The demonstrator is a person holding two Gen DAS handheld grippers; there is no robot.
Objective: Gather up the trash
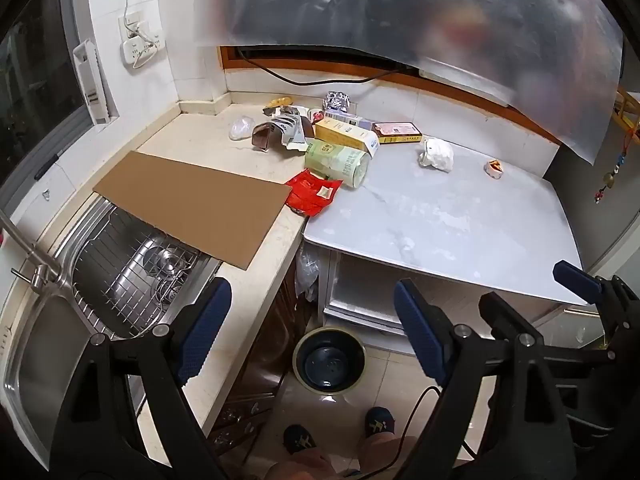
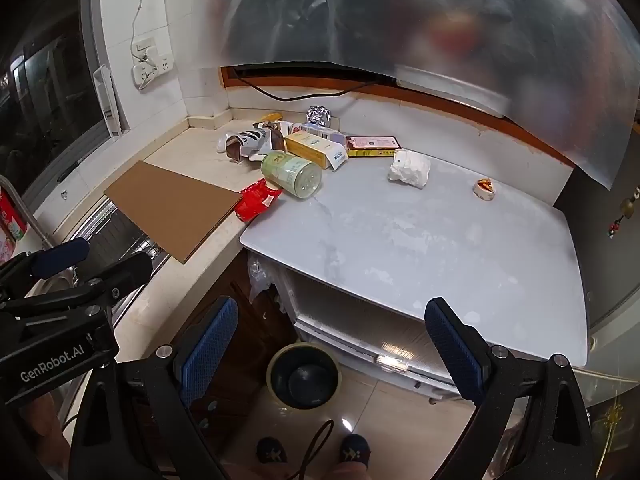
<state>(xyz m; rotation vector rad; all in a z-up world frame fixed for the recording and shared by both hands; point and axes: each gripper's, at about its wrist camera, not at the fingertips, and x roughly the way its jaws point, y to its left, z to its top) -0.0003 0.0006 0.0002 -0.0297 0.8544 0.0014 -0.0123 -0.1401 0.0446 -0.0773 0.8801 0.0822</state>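
Trash lies at the back of the counter: a green bottle on its side, a red wrapper, a yellow box, a crushed carton, crumpled white paper, foil and a small tape roll. A dark bin stands on the floor below. My left gripper and right gripper are open and empty, held above the bin, well short of the trash.
A cardboard sheet lies over part of the steel sink. A flat pink box lies by the wall. The grey tabletop adjoins the beige counter. The person's feet are below.
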